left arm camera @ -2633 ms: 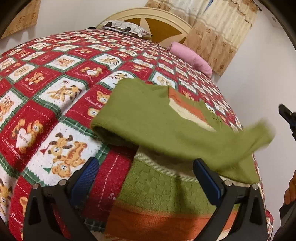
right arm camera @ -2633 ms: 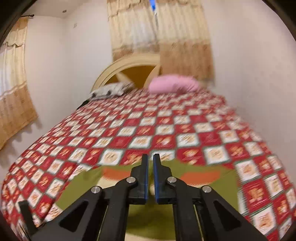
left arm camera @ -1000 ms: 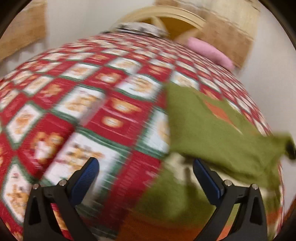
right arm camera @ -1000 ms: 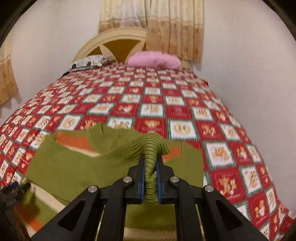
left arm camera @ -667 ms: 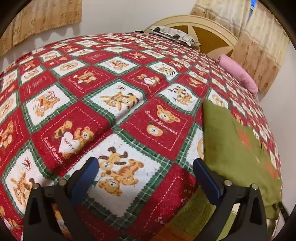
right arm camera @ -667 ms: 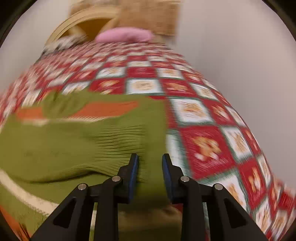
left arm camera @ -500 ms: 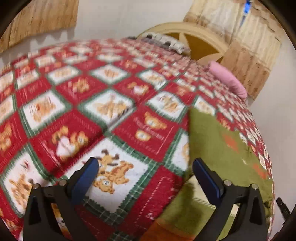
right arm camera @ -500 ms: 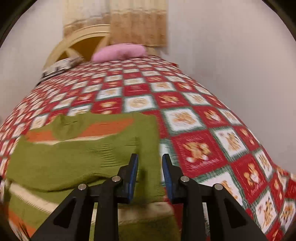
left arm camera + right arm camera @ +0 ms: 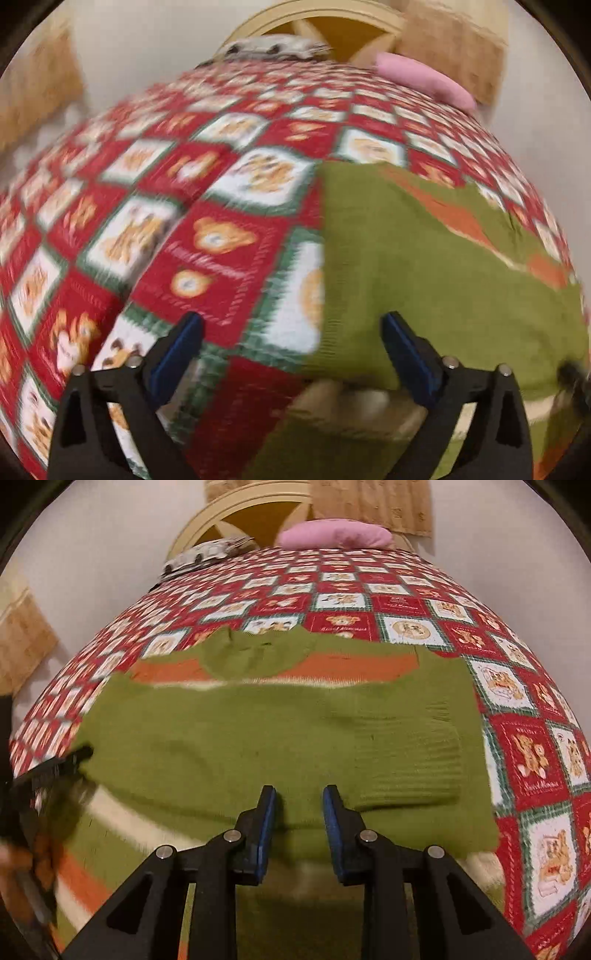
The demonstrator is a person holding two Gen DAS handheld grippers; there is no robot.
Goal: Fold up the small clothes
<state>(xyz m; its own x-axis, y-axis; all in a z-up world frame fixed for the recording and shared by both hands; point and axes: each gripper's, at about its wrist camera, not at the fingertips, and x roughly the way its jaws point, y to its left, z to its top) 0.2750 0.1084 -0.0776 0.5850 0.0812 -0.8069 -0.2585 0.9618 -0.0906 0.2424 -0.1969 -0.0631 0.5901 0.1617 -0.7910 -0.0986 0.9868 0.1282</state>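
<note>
A small green knitted sweater (image 9: 258,734) with orange and cream stripes lies on the bed, both sleeves folded across its body; the ribbed cuff (image 9: 410,764) lies at the right. In the left wrist view the sweater (image 9: 424,266) fills the right half. My right gripper (image 9: 299,805) is open and empty just above the sweater's middle. My left gripper (image 9: 291,347) is wide open and empty over the sweater's left edge; it also shows, blurred, at the left of the right wrist view (image 9: 55,764).
The bed is covered by a red, white and green checked quilt (image 9: 417,605) with bear pictures. A pink pillow (image 9: 332,533) and a patterned pillow (image 9: 207,552) lie by the cream headboard (image 9: 240,509). A white wall runs along the right.
My right gripper carried the right sleeve across the sweater, opened and let it go; the sleeve now lies flat. My left gripper swung left, then back to the sweater's left edge.
</note>
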